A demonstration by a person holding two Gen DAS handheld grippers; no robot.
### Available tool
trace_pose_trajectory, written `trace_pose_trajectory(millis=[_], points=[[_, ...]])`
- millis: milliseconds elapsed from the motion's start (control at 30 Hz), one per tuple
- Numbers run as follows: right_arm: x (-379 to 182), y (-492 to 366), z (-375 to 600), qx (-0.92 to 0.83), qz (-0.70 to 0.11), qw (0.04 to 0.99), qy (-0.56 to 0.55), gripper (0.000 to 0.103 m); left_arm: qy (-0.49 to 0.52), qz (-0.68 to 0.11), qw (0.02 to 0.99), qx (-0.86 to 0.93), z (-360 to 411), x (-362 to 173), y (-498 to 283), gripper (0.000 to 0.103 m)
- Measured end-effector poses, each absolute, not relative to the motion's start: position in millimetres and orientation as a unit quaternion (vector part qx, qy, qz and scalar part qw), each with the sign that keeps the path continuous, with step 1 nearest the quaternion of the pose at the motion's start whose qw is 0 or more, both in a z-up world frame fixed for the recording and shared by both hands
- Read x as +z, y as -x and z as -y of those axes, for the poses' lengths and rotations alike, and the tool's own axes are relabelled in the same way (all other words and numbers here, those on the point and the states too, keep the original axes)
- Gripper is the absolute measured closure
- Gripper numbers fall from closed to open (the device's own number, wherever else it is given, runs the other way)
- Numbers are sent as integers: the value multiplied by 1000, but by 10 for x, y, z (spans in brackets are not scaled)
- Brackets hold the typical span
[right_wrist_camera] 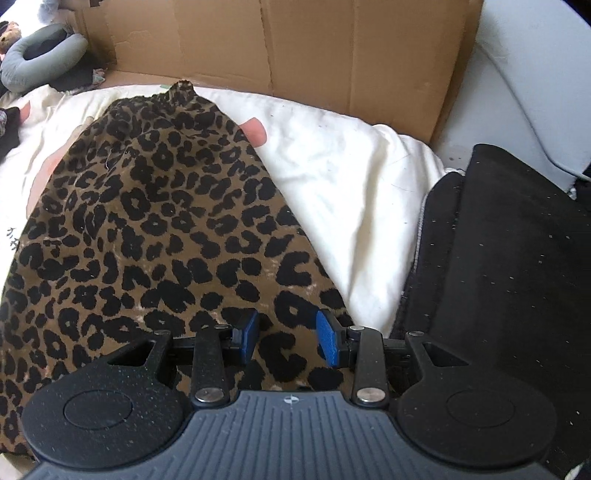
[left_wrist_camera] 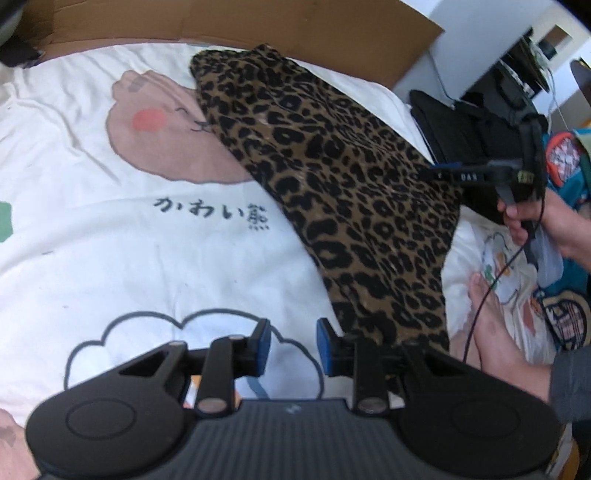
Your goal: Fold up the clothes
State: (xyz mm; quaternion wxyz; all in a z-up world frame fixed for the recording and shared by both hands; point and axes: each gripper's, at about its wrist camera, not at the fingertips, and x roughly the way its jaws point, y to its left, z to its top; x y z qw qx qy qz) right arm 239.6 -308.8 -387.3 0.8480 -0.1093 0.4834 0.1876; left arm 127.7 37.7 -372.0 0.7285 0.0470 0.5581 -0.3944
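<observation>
Nearest the left wrist camera, the left gripper (left_wrist_camera: 293, 345) hangs with its blue-padded fingers parted and nothing between them, above a white bedcover (left_wrist_camera: 110, 258) printed with a cloud outline, a pink cartoon animal and a line of dark characters. The leopard-print garment (left_wrist_camera: 332, 177) lies spread on this cover as a long diagonal band, from the far edge by the cardboard sheet (left_wrist_camera: 295, 26) down to just beside the gripper's right finger. At the right, a hand (left_wrist_camera: 535, 221) holds the right gripper (left_wrist_camera: 439, 173) at the garment's side edge; from here I cannot tell how its jaws stand. A bare foot (left_wrist_camera: 491, 321) rests on the bed below it. Beyond are black bags (left_wrist_camera: 454, 129) and a white wall.

In the right wrist view, the right gripper (right_wrist_camera: 286, 338) sits closest, its blue pads apart and empty, low over the leopard-print garment (right_wrist_camera: 147, 240), which fills the left and centre. White bedcover (right_wrist_camera: 351, 184) shows to the right of it, then a black fabric piece (right_wrist_camera: 498, 258). The cardboard sheet (right_wrist_camera: 295, 48) stands along the back, and a grey neck pillow (right_wrist_camera: 40, 55) lies at the far left.
</observation>
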Motion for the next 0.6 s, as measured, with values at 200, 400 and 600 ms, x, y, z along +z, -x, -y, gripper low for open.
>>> trace_pose_trajectory(millis=[200,400,600], points=[[-3656,-2203,3087,218,-484,844,77,62,-78,-560,706,-426,-187,-3827,-1073,75],[-3648,-1966,2914,266,-501,821,73,61,-110,-551,699,-443,3,-3906,-945,74],[-3777,-1862,2837,275,-521,805,71,62,-154,-536,695,-453,173,-3953,-869,70]])
